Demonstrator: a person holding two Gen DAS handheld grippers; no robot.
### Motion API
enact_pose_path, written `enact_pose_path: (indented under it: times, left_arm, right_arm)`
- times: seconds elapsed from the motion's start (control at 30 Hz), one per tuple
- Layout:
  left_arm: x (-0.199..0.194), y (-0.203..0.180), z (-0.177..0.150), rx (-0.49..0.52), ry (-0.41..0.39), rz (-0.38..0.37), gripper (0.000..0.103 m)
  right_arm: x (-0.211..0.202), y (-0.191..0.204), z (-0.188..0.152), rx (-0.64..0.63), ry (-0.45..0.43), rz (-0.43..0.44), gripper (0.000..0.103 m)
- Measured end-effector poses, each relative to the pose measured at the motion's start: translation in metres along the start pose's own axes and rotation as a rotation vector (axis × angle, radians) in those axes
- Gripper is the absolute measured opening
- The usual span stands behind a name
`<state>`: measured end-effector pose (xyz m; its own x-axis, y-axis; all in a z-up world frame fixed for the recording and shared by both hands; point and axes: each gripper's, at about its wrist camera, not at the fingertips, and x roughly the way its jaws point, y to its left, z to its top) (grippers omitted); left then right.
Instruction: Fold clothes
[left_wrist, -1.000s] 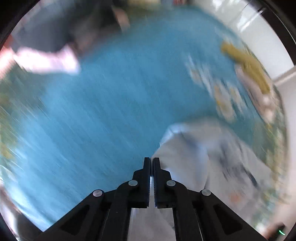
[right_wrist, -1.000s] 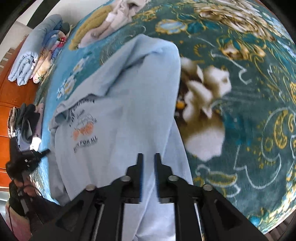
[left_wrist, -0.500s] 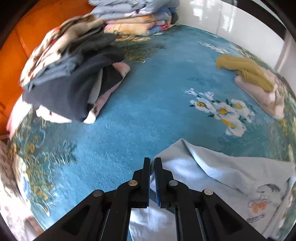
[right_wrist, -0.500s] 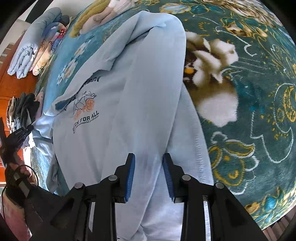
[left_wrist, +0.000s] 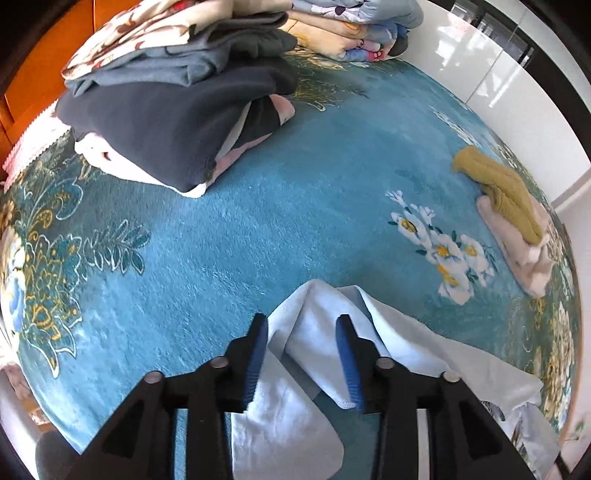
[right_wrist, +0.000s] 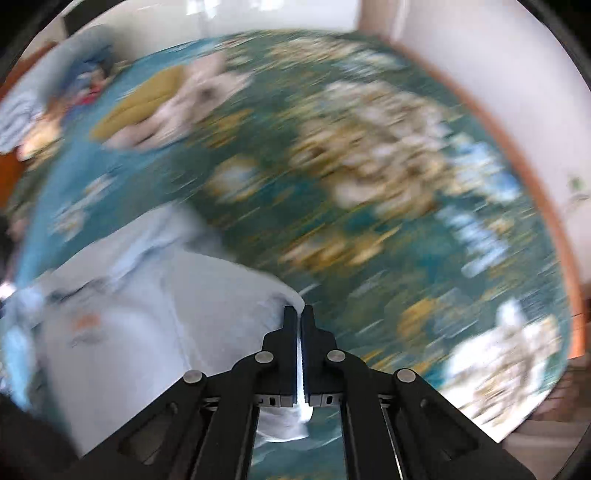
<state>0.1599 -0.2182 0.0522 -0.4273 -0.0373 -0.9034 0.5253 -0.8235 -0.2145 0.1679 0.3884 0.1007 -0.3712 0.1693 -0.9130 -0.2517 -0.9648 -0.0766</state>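
Note:
A light blue shirt (left_wrist: 314, 332) lies crumpled on the teal floral rug (left_wrist: 258, 221). My left gripper (left_wrist: 301, 325) is open, its blue-padded fingers on either side of a folded edge of the shirt without pinching it. In the blurred right wrist view the same light blue shirt (right_wrist: 147, 314) spreads to the left, with an orange print on it. My right gripper (right_wrist: 299, 314) is shut on the shirt's edge, and a strip of cloth shows between the jaws.
A pile of dark and patterned clothes (left_wrist: 177, 92) sits at the back left. Folded blankets (left_wrist: 351, 29) lie beyond it. A mustard garment on a pink one (left_wrist: 509, 210) lies at the right. A white wall borders the rug's far side.
My left gripper has opened and let go of the shirt's edge. My right gripper has gone from open to shut on the shirt and is swinging fast, blurring its view.

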Motion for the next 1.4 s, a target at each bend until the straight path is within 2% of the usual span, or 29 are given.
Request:
enact_pose_path:
  times: [0.07, 0.1, 0.23, 0.3, 0.37, 0.47, 0.5, 0.57, 0.67, 0.73, 0.77, 0.87, 0.93, 1.1, 1.23, 1.4]
  left_arm:
    - [0.002, 0.000, -0.001, -0.009, 0.016, -0.016, 0.044]
    - [0.004, 0.000, -0.001, -0.014, 0.024, -0.024, 0.044]
    - [0.008, 0.002, -0.003, -0.052, 0.057, -0.072, 0.050]
    - [0.013, 0.002, -0.004, -0.065, 0.077, -0.094, 0.050]
    - [0.018, -0.002, -0.005, -0.069, 0.101, -0.127, 0.050]
    - [0.029, -0.014, -0.012, -0.098, 0.170, -0.222, 0.050]
    - [0.034, -0.018, -0.014, -0.113, 0.199, -0.260, 0.051]
    - [0.044, -0.027, -0.019, -0.143, 0.256, -0.335, 0.053]
    - [0.059, -0.040, -0.027, -0.188, 0.343, -0.447, 0.053]
    - [0.068, -0.049, -0.032, -0.218, 0.400, -0.523, 0.054]
    - [0.074, -0.052, -0.034, -0.229, 0.419, -0.526, 0.055]
    - [0.092, -0.054, -0.041, -0.278, 0.474, -0.524, 0.055]
    - [0.101, -0.050, -0.043, -0.304, 0.492, -0.515, 0.055]
    - [0.110, -0.046, -0.040, -0.372, 0.484, -0.573, 0.055]
    - [0.119, -0.048, -0.041, -0.414, 0.498, -0.593, 0.055]
    - [0.118, -0.047, -0.038, -0.381, 0.509, -0.587, 0.054]
  right_arm:
    - [0.012, -0.017, 0.016, 0.040, -0.005, -0.057, 0.002]
    - [0.022, -0.029, 0.024, 0.092, 0.003, -0.058, 0.002]
    - [0.051, -0.058, 0.026, 0.335, 0.019, 0.043, 0.002]
    - [0.057, -0.067, 0.025, 0.401, 0.041, 0.055, 0.007]
    - [0.050, -0.062, 0.029, 0.386, 0.012, 0.049, 0.012]
    - [0.029, -0.046, 0.036, 0.332, -0.078, 0.009, 0.036]
    - [0.020, -0.039, 0.038, 0.308, -0.114, -0.006, 0.038]
    - [0.006, -0.021, 0.040, 0.268, -0.161, 0.026, 0.044]
    - [0.002, 0.019, 0.036, 0.201, -0.178, 0.087, 0.047]
    - [0.019, 0.052, 0.030, 0.166, -0.088, 0.260, 0.047]
    - [0.030, 0.074, 0.025, 0.128, -0.030, 0.341, 0.047]
    - [0.057, 0.117, 0.014, 0.115, 0.076, 0.476, 0.047]
    - [0.076, 0.134, 0.010, 0.171, 0.141, 0.551, 0.047]
    - [0.105, 0.141, 0.013, 0.339, 0.205, 0.632, 0.047]
    - [0.116, 0.145, 0.016, 0.387, 0.221, 0.641, 0.047]
    - [0.127, 0.153, 0.018, 0.381, 0.253, 0.622, 0.046]
